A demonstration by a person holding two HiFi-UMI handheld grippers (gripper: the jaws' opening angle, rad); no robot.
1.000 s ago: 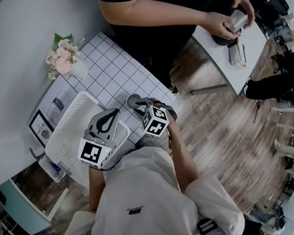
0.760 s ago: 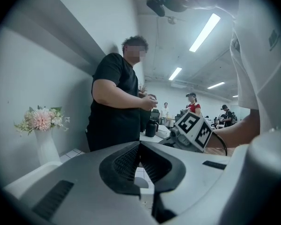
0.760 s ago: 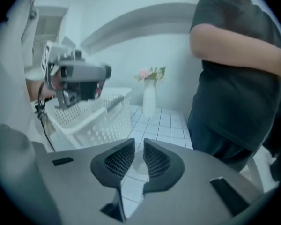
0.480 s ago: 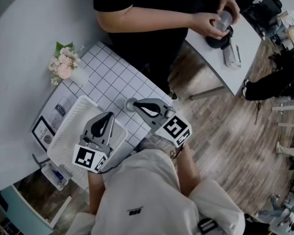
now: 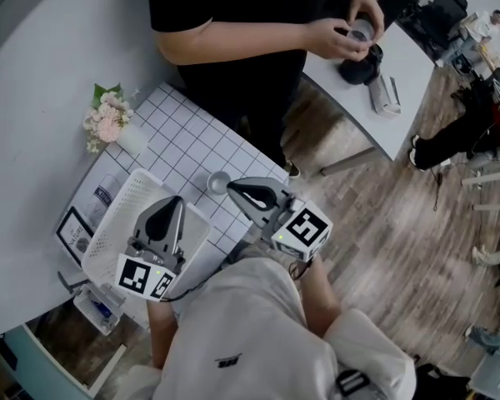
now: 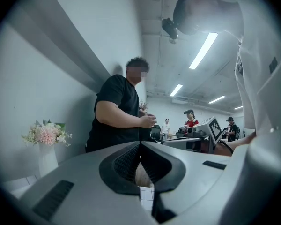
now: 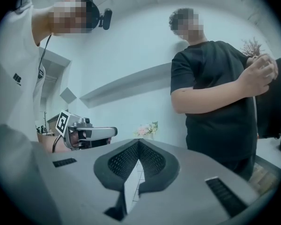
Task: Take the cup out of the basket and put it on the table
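On the gridded table [image 5: 183,140], cup [image 5: 219,181] stands upright outside the white basket [image 5: 117,215], just off its corner, with open grid beyond. Right gripper [image 5: 233,187] closed and empty, tip just beside the cup. Left gripper [image 5: 170,203] closed and empty, over the basket's edge.

The left tool [image 5: 168,207] covers part of the basket [image 5: 110,227], and the picture's top edge cuts off the standing person [image 5: 233,23].

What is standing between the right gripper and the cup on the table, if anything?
Nothing visible does. The cup stands on the table just in front of the right gripper, whose jaws are shut and empty. The basket lies off to the side, below the left gripper.
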